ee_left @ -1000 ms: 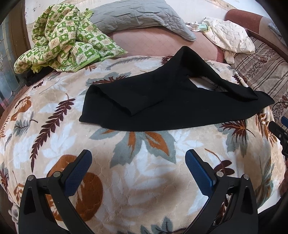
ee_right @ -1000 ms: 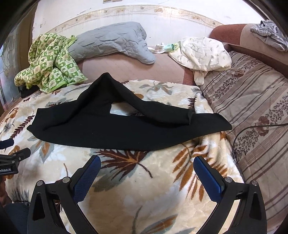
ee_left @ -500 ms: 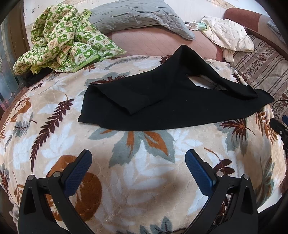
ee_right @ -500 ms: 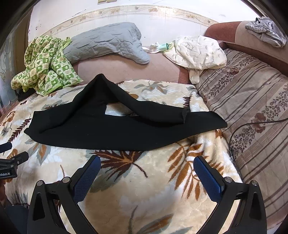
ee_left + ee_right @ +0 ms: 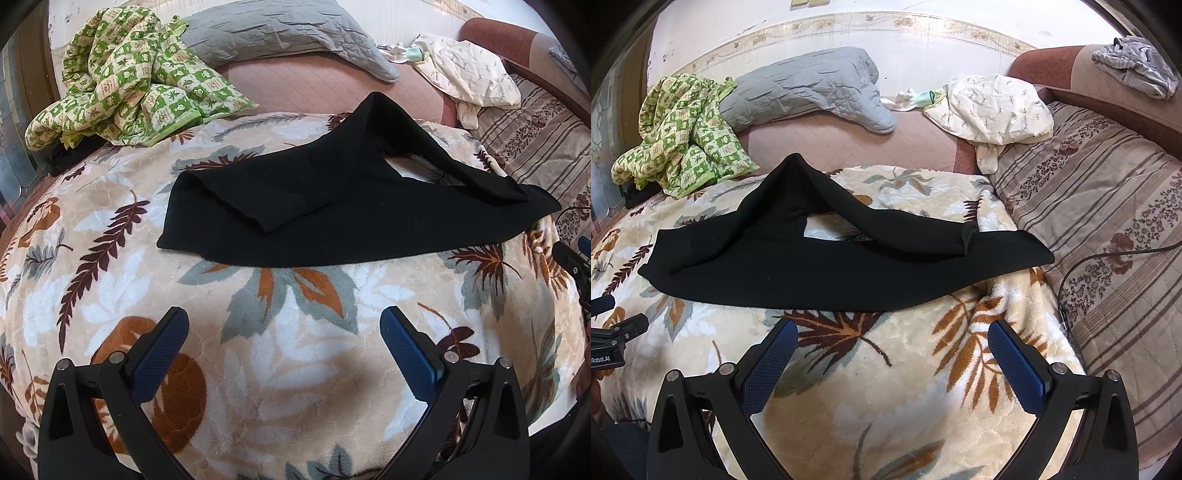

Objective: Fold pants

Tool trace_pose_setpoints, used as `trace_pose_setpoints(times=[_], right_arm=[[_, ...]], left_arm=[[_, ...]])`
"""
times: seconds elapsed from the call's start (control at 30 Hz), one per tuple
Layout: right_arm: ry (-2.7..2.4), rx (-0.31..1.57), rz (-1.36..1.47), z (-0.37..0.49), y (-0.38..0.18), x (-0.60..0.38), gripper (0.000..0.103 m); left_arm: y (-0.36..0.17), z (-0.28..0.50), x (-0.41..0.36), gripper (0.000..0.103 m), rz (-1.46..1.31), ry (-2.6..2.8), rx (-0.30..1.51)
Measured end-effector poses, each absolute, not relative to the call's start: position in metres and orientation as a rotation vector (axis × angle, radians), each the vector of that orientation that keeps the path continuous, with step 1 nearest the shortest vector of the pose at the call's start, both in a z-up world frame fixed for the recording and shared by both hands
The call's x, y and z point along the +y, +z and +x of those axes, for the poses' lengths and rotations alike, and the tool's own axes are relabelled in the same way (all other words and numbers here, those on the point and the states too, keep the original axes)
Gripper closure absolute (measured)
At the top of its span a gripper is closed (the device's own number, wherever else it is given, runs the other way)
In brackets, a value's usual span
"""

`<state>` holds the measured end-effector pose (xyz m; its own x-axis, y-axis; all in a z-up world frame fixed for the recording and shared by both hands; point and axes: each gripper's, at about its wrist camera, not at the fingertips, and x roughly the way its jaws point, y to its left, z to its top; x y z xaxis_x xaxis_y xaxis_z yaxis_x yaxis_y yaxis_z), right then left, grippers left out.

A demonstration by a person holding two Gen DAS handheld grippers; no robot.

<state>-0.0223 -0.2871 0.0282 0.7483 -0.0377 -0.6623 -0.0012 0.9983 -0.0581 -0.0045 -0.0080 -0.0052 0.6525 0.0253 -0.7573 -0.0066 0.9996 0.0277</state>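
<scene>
Fingers spread wide and empty – our left hand-held gripper (image 5: 283,332) and right hand-held gripper (image 5: 893,345) hover at the bottom of their frames, over the leaf-print blanket (image 5: 280,369). Mid-frame lie the black pants (image 5: 332,218), one leg laid loosely over the other – we judge the lengthwise fold rough and the crosswise folds undone. Farther off, upper left, a green quilt (image 5: 122,70).

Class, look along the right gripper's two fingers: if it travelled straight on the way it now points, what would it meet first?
Probably the leaf-patterned blanket lying just ahead of the open right gripper, then the near edge of the black pants beyond it. Depth is unclear in this fisheye view, so a flatter course might reach the pants first.
</scene>
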Motion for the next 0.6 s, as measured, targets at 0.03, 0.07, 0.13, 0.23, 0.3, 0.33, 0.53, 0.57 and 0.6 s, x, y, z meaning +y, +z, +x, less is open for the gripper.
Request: trace_pose_setpoints(times=[0.03,0.07,0.13,0.23,0.3,0.33,0.53,0.57,0.6], right_arm=[[-0.021,0.725,-0.057,-0.0225,0.0286,-0.2873,0.000],[-0.021,0.724,-0.056,-0.0227,0.0284,-0.2878,0.000],[-0.021,0.724,-0.057,-0.0227,0.0282,-0.2877,0.000],[-0.021,0.724,-0.057,-0.0226,0.0283,-0.2878,0.000],[-0.021,0.725,-0.057,-0.0226,0.0283,-0.2879,0.000],[-0.021,0.725,-0.057,-0.0226,0.0282,-0.2879,0.000],[-0.027,0.722,-0.052,-0.0230,0.0288,-0.2896,0.000],[-0.027,0.720,-0.051,-0.0233,0.0293,-0.2895,0.000],[-0.026,0.719,-0.051,-0.0233,0.0290,-0.2897,0.000]], left_arm=[[-0.0053,-0.0044,-0.0081,0.000,0.023,0.017,0.861],[-0.0055,-0.0045,-0.0077,0.000,0.022,0.016,0.862],[-0.0058,-0.0044,-0.0069,0.000,0.019,0.015,0.863],[-0.0058,-0.0043,-0.0068,0.000,0.019,0.015,0.862],[-0.0059,-0.0042,-0.0069,0.000,0.019,0.016,0.862],[-0.0060,-0.0042,-0.0070,0.000,0.019,0.015,0.862],[-0.0062,-0.0045,-0.0066,0.000,0.019,0.014,0.863],[-0.0064,-0.0044,-0.0070,0.000,0.020,0.015,0.863],[-0.0063,-0.0045,-0.0066,0.000,0.020,0.016,0.863]])
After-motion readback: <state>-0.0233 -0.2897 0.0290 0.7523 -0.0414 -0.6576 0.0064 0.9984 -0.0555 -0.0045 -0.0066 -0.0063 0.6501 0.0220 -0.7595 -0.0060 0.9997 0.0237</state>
